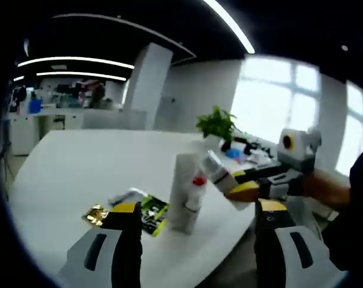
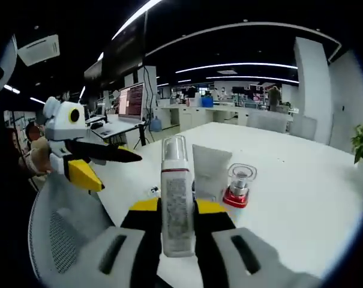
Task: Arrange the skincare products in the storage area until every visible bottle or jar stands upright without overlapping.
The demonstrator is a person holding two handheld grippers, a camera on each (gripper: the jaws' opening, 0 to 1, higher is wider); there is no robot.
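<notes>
My right gripper [image 2: 178,207] is shut on a tall white pump bottle with a clear cap [image 2: 176,204], held upright just above the white table's near edge [image 2: 301,198]. In the left gripper view that bottle [image 1: 216,170] looks tilted in the right gripper [image 1: 232,183]. Behind it stands a white tube [image 2: 210,171] [image 1: 182,192], with a small bottle with a red collar [image 2: 238,186] [image 1: 196,191] right beside it. My left gripper [image 1: 199,207] is open and holds nothing, short of the table edge; from the other side the left gripper [image 2: 118,173] shows with its jaws apart.
Flat sachets, one green and black [image 1: 150,214] and one gold [image 1: 96,215], lie on the table [image 1: 79,168] left of the tube. A potted plant [image 1: 216,123] stands at the far edge. A grey mesh chair [image 2: 67,234] is close below the table edge.
</notes>
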